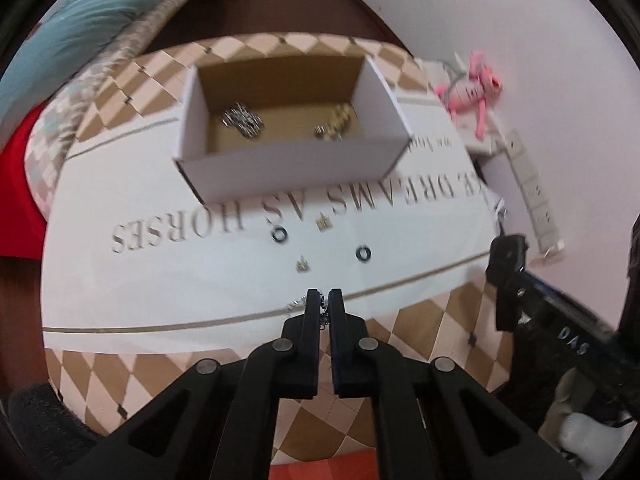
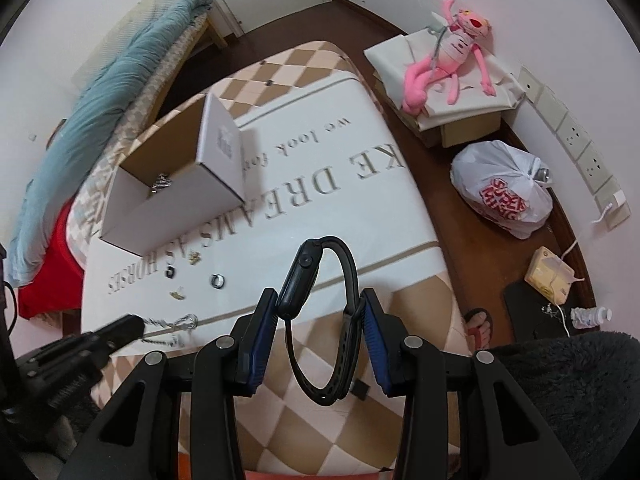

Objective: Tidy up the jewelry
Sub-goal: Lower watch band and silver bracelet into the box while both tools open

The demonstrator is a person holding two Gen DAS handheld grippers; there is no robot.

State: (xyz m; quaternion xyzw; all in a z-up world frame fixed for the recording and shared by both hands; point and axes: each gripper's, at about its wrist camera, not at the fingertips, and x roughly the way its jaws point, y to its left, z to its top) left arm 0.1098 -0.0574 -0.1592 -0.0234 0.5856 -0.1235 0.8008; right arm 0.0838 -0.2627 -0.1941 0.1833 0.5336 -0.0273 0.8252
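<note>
The left tongs point(image 1: 324, 300) are pressed almost together on a thin silver chain point(image 1: 294, 304) that lies at their tips on the near strip of the white cloth point(image 1: 160, 280); the right-hand view shows the same chain point(image 2: 176, 326) trailing out just past those tips. The right tongs point(image 2: 320, 308) are clamped on a black watch point(image 2: 300, 276), pads against its case on one side and its strap on the other, the strap loop hanging down between the arms.

The chain looks light and limp; it will likely sag, swing and slip through smooth pads, so a bunched grip near its middle seems safer than one end. The watch is stiffer at the case and springy at the strap; the case is the firmer place to hold.

Ahead of the left tongs lie two dark rings point(image 1: 279, 236) point(image 1: 363, 254) and two small gold pieces point(image 1: 303, 266) point(image 1: 322, 223); all are tiny, hard and apt to skid on the cloth. Beyond them stands the open cardboard box point(image 1: 288, 168), with a silver heap point(image 1: 242, 120) and a gold heap point(image 1: 336, 124) already inside.
</note>
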